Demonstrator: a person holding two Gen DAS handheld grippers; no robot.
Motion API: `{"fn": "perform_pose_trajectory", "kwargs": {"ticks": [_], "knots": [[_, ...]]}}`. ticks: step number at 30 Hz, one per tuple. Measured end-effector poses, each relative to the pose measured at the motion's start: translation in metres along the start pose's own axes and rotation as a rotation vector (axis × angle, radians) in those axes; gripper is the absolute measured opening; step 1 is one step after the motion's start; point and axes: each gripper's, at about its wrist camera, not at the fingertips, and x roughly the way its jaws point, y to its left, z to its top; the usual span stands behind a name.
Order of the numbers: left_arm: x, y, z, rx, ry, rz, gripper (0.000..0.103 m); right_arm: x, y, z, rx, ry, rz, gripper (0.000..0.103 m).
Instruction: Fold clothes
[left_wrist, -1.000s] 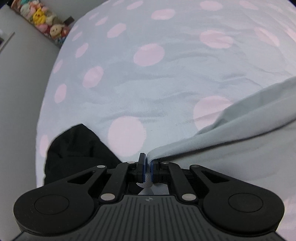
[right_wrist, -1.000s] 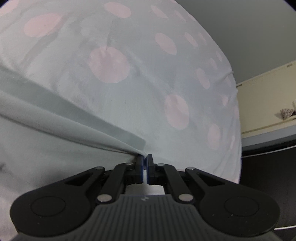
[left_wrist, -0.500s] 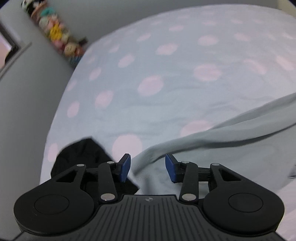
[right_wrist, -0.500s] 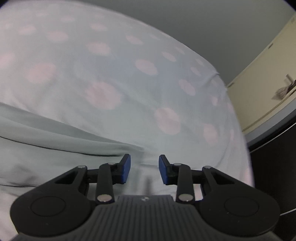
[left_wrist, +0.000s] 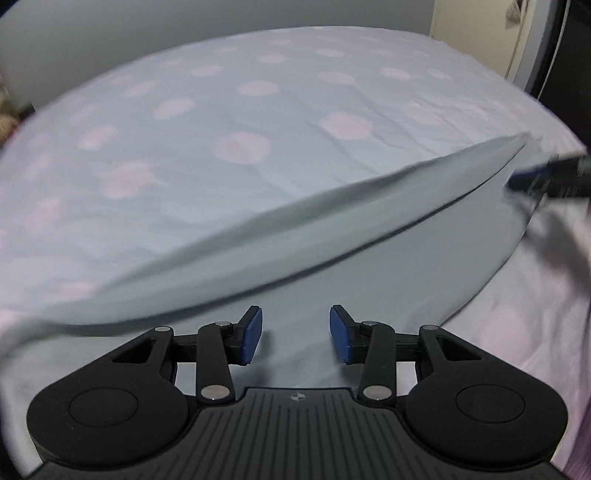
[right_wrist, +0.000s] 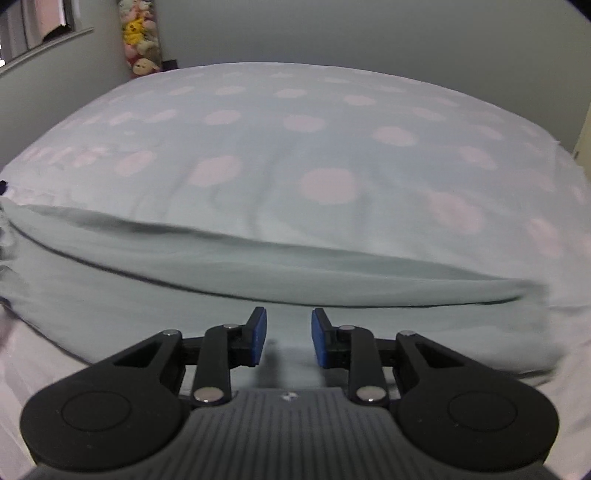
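- Over the pale grey garment (left_wrist: 369, 258), which serves as the landmark for everything below, the left hand-held gripper (left_wrist: 295, 334) hangs low with its two blue-padded fingers (left_wrist: 252, 334) spread wide apart and nothing between them.
- Over the same garment, nearer its other end, the right hand-held gripper (right_wrist: 288, 338) also has its fingers parted and is empty; grey cloth fills the gap below it.
- The garment lies spread on a bed (right_wrist: 325, 147) covered in a pale sheet with pink dots. A doubled layer ends in a long soft edge running across both wrist views, just beyond the fingertips.
- In the left wrist view, a blurred dark shape with a blue tip sits at the garment's far right end; it looks like the other gripper, but blur leaves that uncertain.
- Risk: the upper layer looks puffed, not pressed flat. I judge it could slide or spring back if brushed by a low finger, leaving the edges out of line.
- Risk: the cloth is thin and limp, so a pinch taken anywhere but a corner would likely bunch it and drag the layer beneath.
- Pose: both grippers point forward along the bed, roughly level, held close above the cloth. No hand or sleeve shows clearly.
- Beyond the bed, soft toys (right_wrist: 142, 44) are stacked in the far corner by the wall.
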Motion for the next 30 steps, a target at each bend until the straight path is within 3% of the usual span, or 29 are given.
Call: {"fn": "perform_pose_trajectory", "kwargs": {"ticks": [3,5,14,17,25,30], "knots": [[0.029,-0.016,0.006,-0.025,0.000,-0.028,0.039,0.019,0.025,-0.008,0.002,-0.003,-0.006,0.029],[0.045,-0.024,0.011,-0.021,-0.014,-0.021,0.039,0.029,0.043,-0.013,-0.006,-0.023,-0.024,0.034],[0.074,-0.025,0.051,-0.102,-0.152,0.031,0.040,0.059,0.042,0.010,0.066,-0.209,-0.089,0.034],[0.079,-0.029,0.060,-0.126,-0.160,0.047,0.040,0.048,0.021,0.008,0.143,-0.245,-0.115,0.033],[0.059,-0.058,0.043,-0.090,-0.152,0.069,0.040,0.005,-0.043,-0.006,0.372,-0.332,-0.207,0.034],[0.037,-0.069,0.024,-0.152,-0.134,0.075,0.040,-0.027,-0.090,-0.021,0.546,-0.401,-0.292,0.034]]}}
